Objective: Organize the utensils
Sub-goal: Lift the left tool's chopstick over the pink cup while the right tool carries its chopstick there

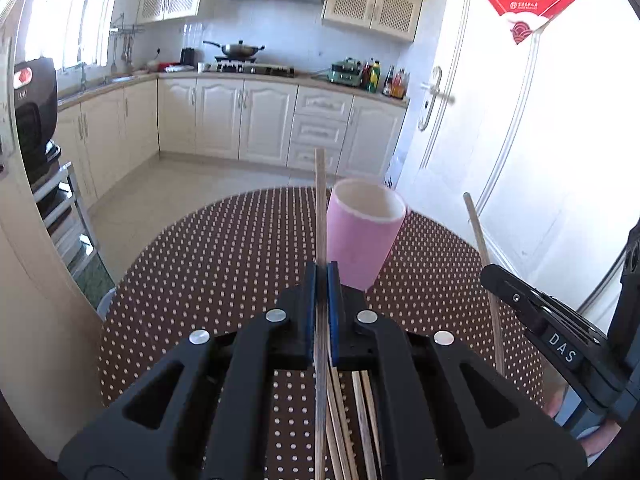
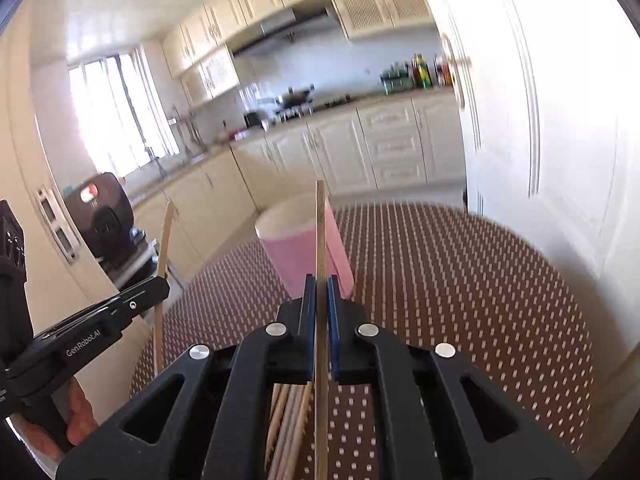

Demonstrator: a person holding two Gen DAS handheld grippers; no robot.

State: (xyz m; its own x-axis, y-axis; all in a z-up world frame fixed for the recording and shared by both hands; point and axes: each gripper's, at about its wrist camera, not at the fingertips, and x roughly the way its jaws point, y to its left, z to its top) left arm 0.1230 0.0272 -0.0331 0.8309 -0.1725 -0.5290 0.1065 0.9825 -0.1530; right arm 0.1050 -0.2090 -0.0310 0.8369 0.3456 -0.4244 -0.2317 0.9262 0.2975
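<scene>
Now gripping one chopstick (image 1: 320, 200) in the left gripper (image 1: 322, 280), clamped tight, long axis pointing ahead and up. Holding another chopstick (image 2: 320, 232) likewise in the right gripper (image 2: 320, 292). Facing the pink cup (image 1: 362, 236) just ahead on the dotted table (image 1: 200, 280) (probably nearer the left). Leaving loose chopsticks (image 1: 360, 420) lying below.

Each claw (image 1: 322, 270) is black plastic with blue finger pads (image 1: 333, 312) and round silver screws (image 1: 277, 315); the right claw (image 1: 490, 276), lower right of frame, is marked "DAS"
</scene>
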